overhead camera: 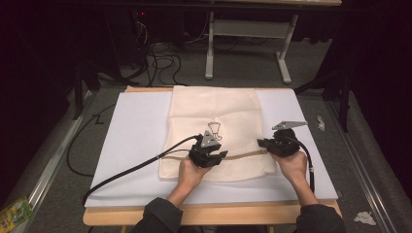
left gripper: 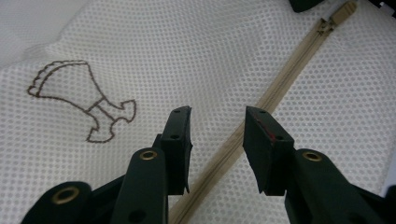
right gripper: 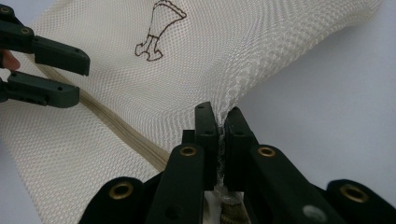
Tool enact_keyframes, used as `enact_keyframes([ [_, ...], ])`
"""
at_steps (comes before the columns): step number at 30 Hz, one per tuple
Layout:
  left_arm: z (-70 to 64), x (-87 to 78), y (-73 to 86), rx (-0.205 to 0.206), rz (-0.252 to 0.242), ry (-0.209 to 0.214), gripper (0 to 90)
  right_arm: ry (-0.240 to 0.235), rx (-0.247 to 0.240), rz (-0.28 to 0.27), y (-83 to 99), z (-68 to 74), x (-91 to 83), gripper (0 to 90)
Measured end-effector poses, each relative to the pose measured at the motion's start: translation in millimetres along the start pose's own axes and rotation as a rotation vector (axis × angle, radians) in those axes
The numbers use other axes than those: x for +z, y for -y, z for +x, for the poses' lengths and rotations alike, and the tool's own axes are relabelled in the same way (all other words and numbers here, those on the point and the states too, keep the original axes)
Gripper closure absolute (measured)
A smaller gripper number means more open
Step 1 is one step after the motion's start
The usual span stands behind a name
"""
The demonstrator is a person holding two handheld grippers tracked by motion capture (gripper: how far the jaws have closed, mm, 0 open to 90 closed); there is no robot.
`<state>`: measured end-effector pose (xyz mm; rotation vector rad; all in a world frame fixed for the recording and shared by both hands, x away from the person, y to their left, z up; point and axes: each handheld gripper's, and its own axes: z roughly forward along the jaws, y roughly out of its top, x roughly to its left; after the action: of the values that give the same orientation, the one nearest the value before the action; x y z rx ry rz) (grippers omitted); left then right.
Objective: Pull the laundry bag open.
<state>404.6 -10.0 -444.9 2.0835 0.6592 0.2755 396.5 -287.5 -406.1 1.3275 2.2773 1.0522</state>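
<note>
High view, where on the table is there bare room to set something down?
Bare white mat lies left of the mesh bag, crossed low by the left gripper's cable. A narrower strip sits right of it. The bag's zipper edge is crowded by the right gripper.

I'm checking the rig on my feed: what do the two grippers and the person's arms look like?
Both the left gripper and right gripper are black, each topped by a grey three-cornered plate and trailing a black cable. The jaws are dark blocks on arms with brass-ringed holes. The person wears dark grey sleeves.
</note>
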Motion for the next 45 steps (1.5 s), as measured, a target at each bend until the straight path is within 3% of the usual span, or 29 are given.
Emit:
enact_keyframes([
  [9,-12.3,15.0,-5.7,0.008,0.004,0.056,64.8,-0.007,0.002,-0.004,-1.4,0.3,-0.9,88.2],
  [12,-15.0,18.0,-7.2,0.021,0.01,0.052,64.8,-0.009,0.002,-0.006,-1.8,0.7,-0.8,88.2],
  [23,-16.3,27.1,-8.6,-0.009,0.011,0.072,67.1,-0.031,0.01,-0.017,-5.5,3.7,0.2,88.2],
  [30,-19.8,34.4,-10.0,0.011,0.038,0.06,68.4,-0.047,0.009,-0.02,-8.6,6.5,1.2,88.2],
  [33,-20.4,38.8,-11.0,-0.004,0.038,0.069,68.4,-0.053,0.011,-0.025,-9.5,7.2,0.8,88.2],
  [37,-20.3,40.3,-11.4,-0.017,0.037,0.073,68.6,-0.057,0.01,-0.027,-10.5,8.3,1.3,88.2],
  [41,-25.0,34.9,-14.5,-0.025,0.001,0.122,68.6,-0.066,0.019,-0.029,-11.7,9.8,3.0,88.2],
  [45,-25.8,33.2,-16.7,-0.033,-0.013,0.131,69.1,-0.076,0.022,-0.034,-13.4,11.9,4.8,88.2],
])
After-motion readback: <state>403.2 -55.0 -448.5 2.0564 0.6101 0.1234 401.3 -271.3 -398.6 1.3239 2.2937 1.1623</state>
